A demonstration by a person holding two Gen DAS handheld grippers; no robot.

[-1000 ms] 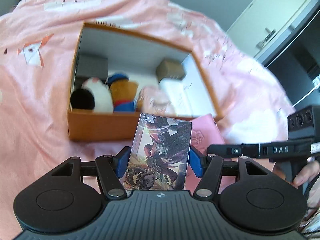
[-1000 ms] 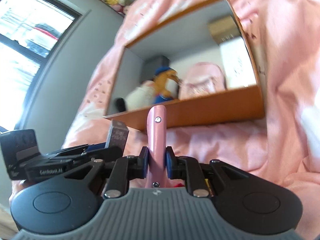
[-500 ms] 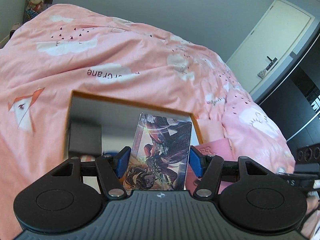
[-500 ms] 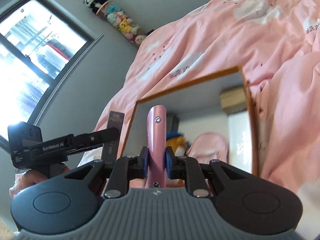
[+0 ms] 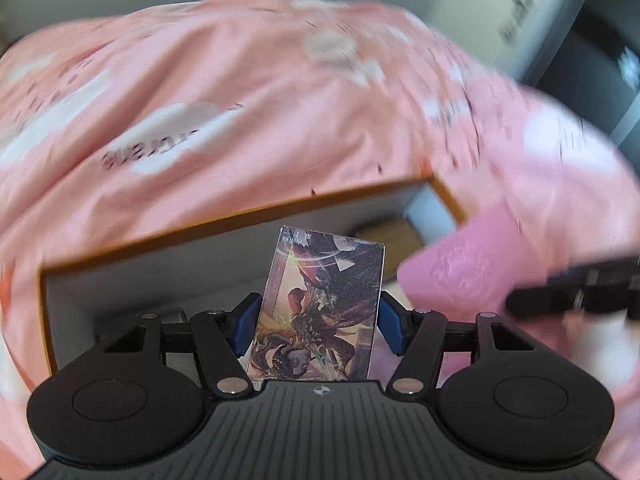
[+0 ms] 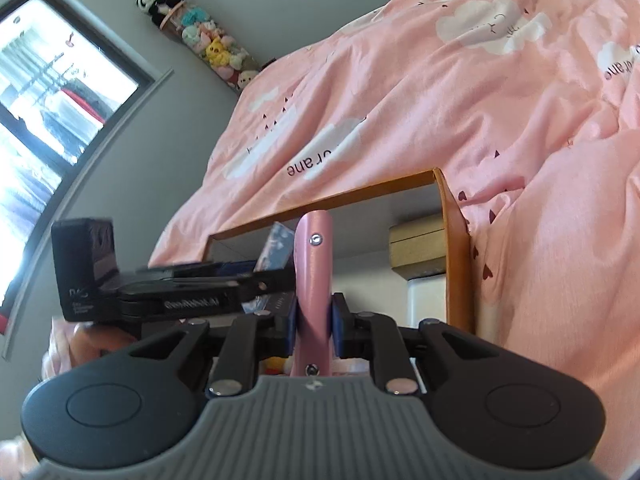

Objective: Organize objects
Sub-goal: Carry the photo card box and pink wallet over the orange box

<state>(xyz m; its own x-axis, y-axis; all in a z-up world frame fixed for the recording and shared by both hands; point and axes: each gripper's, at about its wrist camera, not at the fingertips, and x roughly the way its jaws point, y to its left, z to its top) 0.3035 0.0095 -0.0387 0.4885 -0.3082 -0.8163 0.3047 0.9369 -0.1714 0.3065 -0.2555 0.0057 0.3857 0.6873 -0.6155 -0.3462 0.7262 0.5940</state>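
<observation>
My left gripper (image 5: 318, 322) is shut on an illustrated card (image 5: 316, 304), held upright between its blue pads (image 5: 248, 324) over the open orange box (image 5: 240, 216). My right gripper (image 6: 314, 320) is shut on a flat pink case (image 6: 314, 264), seen edge-on, also above the box (image 6: 360, 194). In the left wrist view the pink case (image 5: 460, 264) hangs at the right, close to the box's right corner. In the right wrist view the left gripper (image 6: 180, 292) with its card (image 6: 276, 250) sits just left of the case. The view is blurred in the left wrist camera.
The box rests on a pink duvet (image 6: 460, 100) with white clouds. Inside it, at the far right, are a small tan box (image 6: 418, 246) and a white box (image 6: 426, 296). A window (image 6: 48, 92) and a row of plush toys (image 6: 200, 36) are on the wall.
Both grippers have moved forward over the box while keeping their grips. The plush toys inside the box have dropped out of view, and the left wrist view has rolled.
</observation>
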